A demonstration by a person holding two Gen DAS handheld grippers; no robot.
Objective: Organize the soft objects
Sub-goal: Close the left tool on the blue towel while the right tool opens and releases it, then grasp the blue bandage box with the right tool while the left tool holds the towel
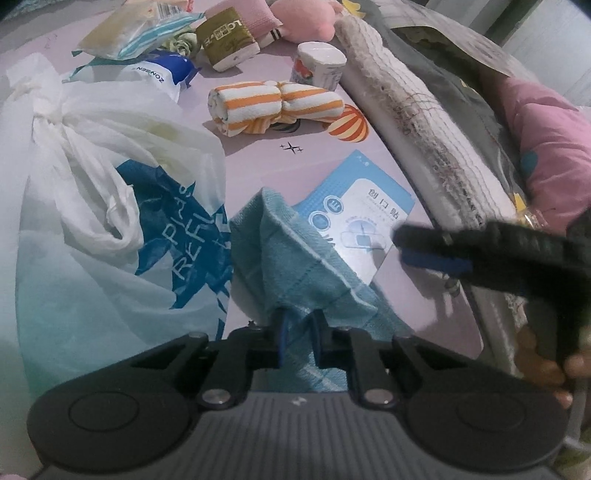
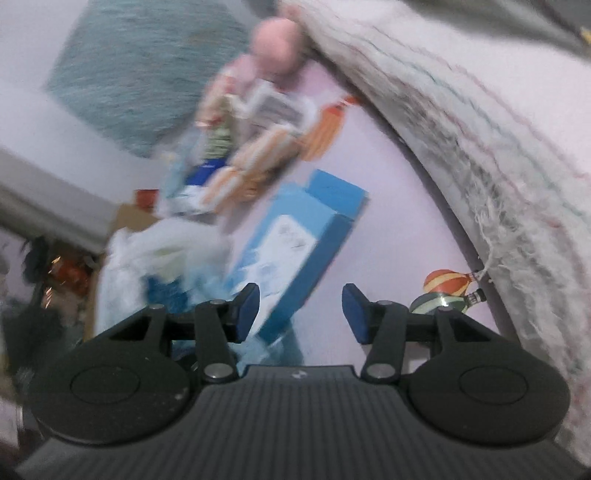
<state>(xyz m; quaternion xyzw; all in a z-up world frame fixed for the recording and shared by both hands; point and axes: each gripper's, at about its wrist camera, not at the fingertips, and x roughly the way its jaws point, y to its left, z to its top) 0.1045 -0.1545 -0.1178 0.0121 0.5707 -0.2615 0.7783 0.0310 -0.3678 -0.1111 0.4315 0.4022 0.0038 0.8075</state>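
In the left wrist view my left gripper (image 1: 298, 321) is shut on a light blue checked towel (image 1: 295, 243), which drapes over its fingertips and hides them. The towel covers one corner of a blue plaster packet (image 1: 364, 199) lying on the pink table (image 1: 258, 162). My right gripper (image 1: 417, 247) reaches in from the right, its fingers just above that packet's right edge. In the blurred right wrist view my right gripper (image 2: 300, 310) stands open with nothing between its blue pads (image 2: 246, 314); the blue packet (image 2: 295, 243) lies just ahead to the left.
A white and blue plastic bag (image 1: 110, 206) fills the left. Farther back lie an orange striped rolled towel (image 1: 273, 105), tissue rolls (image 1: 319, 66), snack packets (image 1: 136, 29) and pink plush (image 1: 306, 18). A fringed white blanket (image 1: 417, 122) runs along the table's right edge.
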